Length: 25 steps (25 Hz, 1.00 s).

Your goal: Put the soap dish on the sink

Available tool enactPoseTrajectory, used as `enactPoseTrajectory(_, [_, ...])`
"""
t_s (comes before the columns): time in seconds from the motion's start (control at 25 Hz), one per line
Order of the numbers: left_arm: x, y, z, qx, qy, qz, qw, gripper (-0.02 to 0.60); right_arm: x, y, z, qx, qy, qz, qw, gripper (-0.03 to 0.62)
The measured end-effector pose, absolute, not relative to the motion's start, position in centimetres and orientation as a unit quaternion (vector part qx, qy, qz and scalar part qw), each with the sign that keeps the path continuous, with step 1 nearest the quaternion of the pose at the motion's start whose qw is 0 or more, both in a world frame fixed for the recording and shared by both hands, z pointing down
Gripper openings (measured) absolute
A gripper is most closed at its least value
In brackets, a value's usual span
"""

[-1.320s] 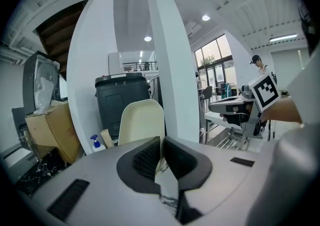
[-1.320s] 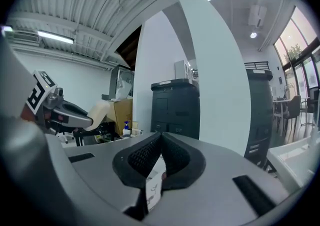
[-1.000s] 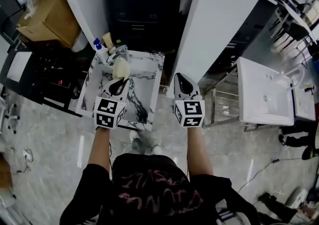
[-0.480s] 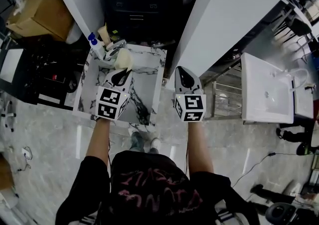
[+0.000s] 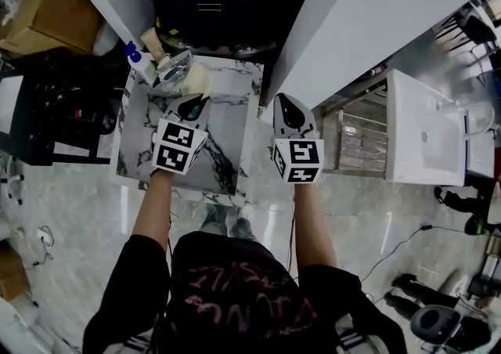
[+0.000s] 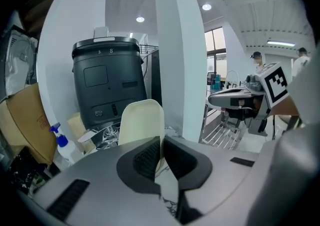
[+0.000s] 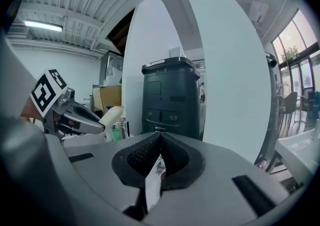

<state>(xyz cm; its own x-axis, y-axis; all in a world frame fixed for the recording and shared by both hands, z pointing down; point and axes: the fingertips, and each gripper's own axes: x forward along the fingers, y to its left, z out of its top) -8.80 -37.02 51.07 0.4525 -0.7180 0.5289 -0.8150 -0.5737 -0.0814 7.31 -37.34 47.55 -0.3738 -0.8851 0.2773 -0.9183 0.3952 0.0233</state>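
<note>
No brand can be read: the black bin (image 6: pixel 107 85) behind the marble-patterned sink (image 5: pixel 227 149) bears only small pale marks, and the red print on the person's shirt (image 5: pixel 235 298) is blurred. The left gripper (image 5: pixel 194 102) has its jaws clamped on the cream soap dish (image 5: pixel 196 78), above the sink's back edge beside the faucet (image 5: pixel 176 63). The right gripper (image 5: pixel 283 103), jaws together with nothing between them, hovers just right of the sink over the grey polished floor (image 5: pixel 78 211).

Head view steeply overhead; gripper views low, forward, sharing soap dish (image 6: pixel 142 120) and dark bin (image 6: pixel 107 87).
</note>
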Motion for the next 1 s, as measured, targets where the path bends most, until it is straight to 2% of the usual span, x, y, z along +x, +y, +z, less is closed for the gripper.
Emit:
enactPoseTrajectory(0.52, [-7.5,-41.4,57.9,0.847,-0.415,0.314,0.113,0.034,7.9,-41.0,52.4,0.558,-0.814,0.099,0.127,0.012])
enactPoseTrajectory(1.0, [-7.2,-43.1,63.8,0.844,-0.365,0.381,0.096,0.034,8.3,-42.8,56.2,0.572,-0.801,0.128,0.120,0.012])
